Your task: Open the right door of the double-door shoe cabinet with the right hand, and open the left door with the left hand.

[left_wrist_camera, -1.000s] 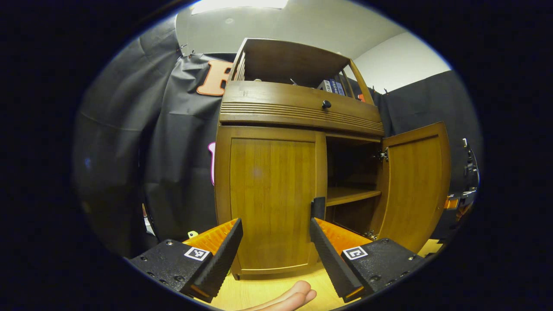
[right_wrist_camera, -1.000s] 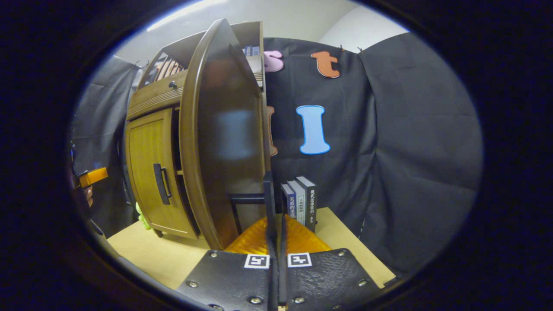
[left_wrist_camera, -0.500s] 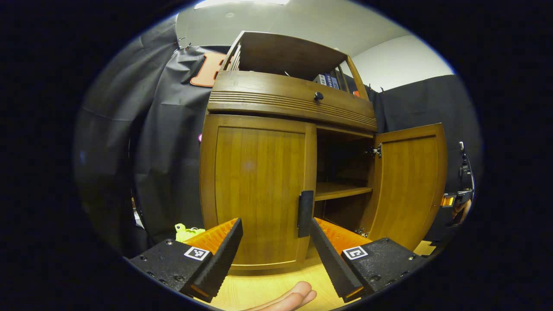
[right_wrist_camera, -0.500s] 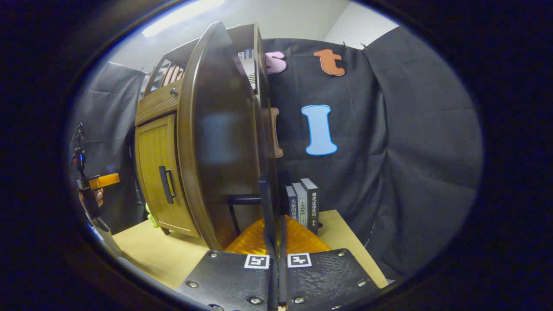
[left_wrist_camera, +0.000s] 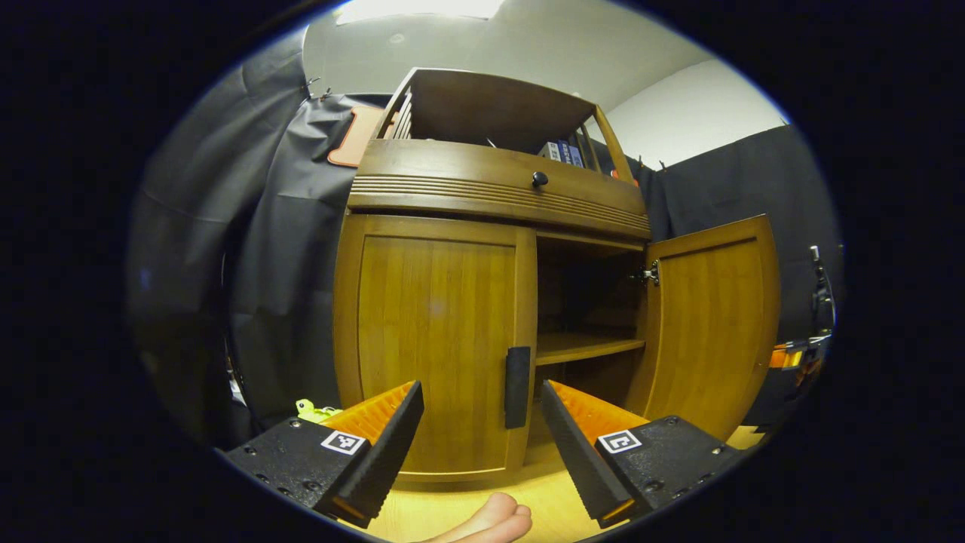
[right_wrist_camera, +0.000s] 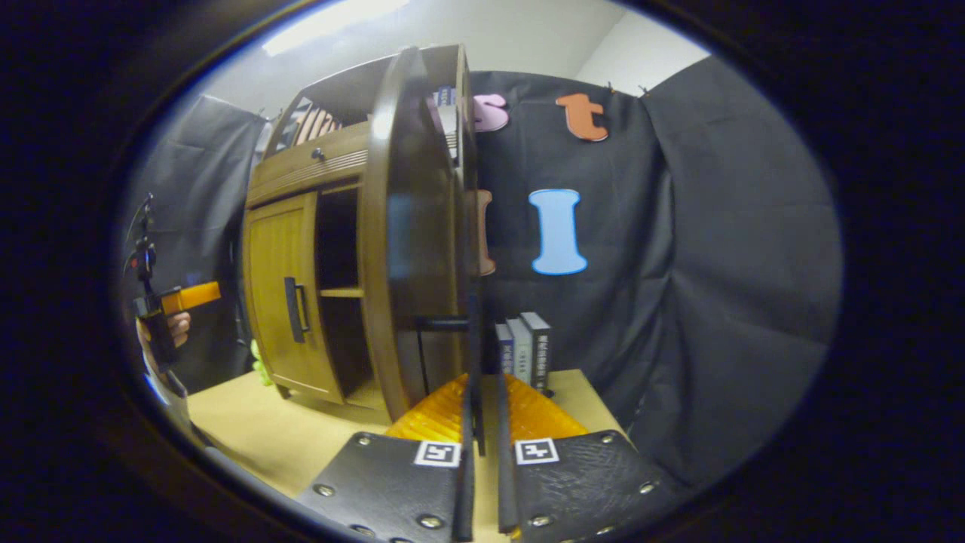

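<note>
Left gripper view: left gripper [left_wrist_camera: 476, 422] released, fingers wide apart, just short of the left door [left_wrist_camera: 436, 343]. That door is closed; one black handle [left_wrist_camera: 517, 387] at its inner edge. Right door [left_wrist_camera: 712, 324] swung open; one inner shelf [left_wrist_camera: 588, 346] visible, interior dark. Green object [left_wrist_camera: 315, 410] at the cabinet's left foot, partly hidden.

Right gripper view: right gripper [right_wrist_camera: 482, 422] with a narrow gap between its fingers; the open door's handle [right_wrist_camera: 452, 324] sits beyond the tips, contact cannot be told. Three books [right_wrist_camera: 524, 351] stand behind on the table [right_wrist_camera: 256, 437].
</note>
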`<move>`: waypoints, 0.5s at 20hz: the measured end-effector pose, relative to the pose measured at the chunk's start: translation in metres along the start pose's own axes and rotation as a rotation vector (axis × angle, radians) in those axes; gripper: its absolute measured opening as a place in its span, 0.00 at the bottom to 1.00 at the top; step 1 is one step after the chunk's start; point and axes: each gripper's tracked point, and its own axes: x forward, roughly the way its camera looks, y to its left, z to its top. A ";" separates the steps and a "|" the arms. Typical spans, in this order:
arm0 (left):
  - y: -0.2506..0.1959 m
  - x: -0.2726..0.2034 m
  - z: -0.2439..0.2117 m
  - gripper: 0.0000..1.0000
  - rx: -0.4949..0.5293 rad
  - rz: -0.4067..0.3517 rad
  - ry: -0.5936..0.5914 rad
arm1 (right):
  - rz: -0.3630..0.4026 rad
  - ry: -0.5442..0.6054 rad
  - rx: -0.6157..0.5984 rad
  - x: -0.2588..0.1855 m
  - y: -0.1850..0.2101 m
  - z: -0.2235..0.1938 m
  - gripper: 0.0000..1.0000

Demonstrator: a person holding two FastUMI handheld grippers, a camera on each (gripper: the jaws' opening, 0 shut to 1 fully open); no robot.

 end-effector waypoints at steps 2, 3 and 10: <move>-0.002 0.008 0.005 0.96 0.022 0.015 -0.019 | -0.025 -0.059 0.054 -0.034 -0.013 0.011 0.43; -0.004 0.011 0.006 0.95 0.024 0.014 -0.024 | -0.018 -0.083 0.081 -0.052 -0.017 0.016 0.55; -0.026 0.036 0.000 0.95 0.052 0.034 0.005 | -0.109 -0.209 0.182 -0.162 -0.082 0.048 0.99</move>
